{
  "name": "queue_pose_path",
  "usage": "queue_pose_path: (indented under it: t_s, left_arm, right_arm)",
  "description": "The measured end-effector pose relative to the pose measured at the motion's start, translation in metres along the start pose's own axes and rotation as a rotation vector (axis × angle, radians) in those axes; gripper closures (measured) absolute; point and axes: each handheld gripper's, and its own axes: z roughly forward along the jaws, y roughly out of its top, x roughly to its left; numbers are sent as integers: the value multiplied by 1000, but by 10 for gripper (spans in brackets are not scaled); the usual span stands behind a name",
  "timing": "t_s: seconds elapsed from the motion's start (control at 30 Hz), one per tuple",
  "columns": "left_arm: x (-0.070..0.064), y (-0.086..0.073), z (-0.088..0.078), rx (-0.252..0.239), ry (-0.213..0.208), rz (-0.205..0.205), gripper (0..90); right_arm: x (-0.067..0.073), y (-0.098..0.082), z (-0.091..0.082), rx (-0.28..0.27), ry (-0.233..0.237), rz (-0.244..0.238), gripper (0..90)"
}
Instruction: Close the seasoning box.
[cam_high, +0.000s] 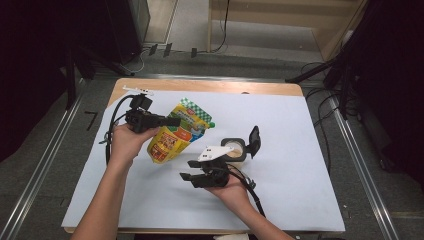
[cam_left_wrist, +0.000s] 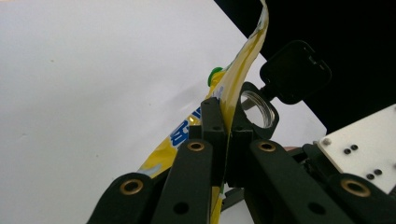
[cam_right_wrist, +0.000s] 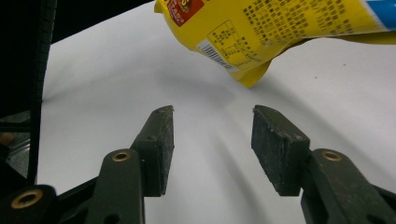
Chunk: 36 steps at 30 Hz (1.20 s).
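Observation:
A yellow food pouch (cam_high: 176, 134) with a green checked top hangs tilted above the white sheet, and my left gripper (cam_high: 172, 121) is shut on its edge. In the left gripper view the two jaws pinch the thin yellow pouch (cam_left_wrist: 243, 70) between them. A small black container (cam_high: 236, 149) with its hinged lid flipped up sits right of the pouch; its clear round opening (cam_left_wrist: 258, 108) lies just beyond my left jaws. My right gripper (cam_high: 188, 170) hovers low in front of the container, open and empty. Past its jaws the pouch (cam_right_wrist: 280, 32) hangs over the sheet.
A white sheet (cam_high: 300, 165) covers most of the wooden table (cam_high: 200, 86). Metal rails (cam_high: 45, 160) run along both sides of the table, and dark stands and cables (cam_high: 325, 75) crowd the far corners.

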Motion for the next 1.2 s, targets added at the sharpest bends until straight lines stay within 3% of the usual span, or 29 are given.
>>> queue_pose_path:
  t_s: [0.13, 0.3, 0.83, 0.97, 1.07, 1.2]
  left_arm:
    - [4, 0, 8, -19, 11, 34, 900]
    - [12, -2, 8, -37, -10, 22, 900]
    - [24, -24, -32, -17, 5, -16, 878]
    - [24, -29, -42, -16, 19, -4, 864]
    - [24, -35, -48, 3, 32, 28, 868]
    - [24, -38, -55, 3, 37, 25, 858]
  right_arm:
    - [-2, -2, -3, 0, -10, 6, 501]
    - [-4, -2, -9, -6, -22, 12, 501]
    - [-3, 2, -20, -30, -27, -4, 499]
    - [-1, 3, -20, -30, -26, -6, 498]
    - [0, 4, -21, -26, -29, -14, 498]
    - [0, 4, -23, -25, -33, -14, 497]
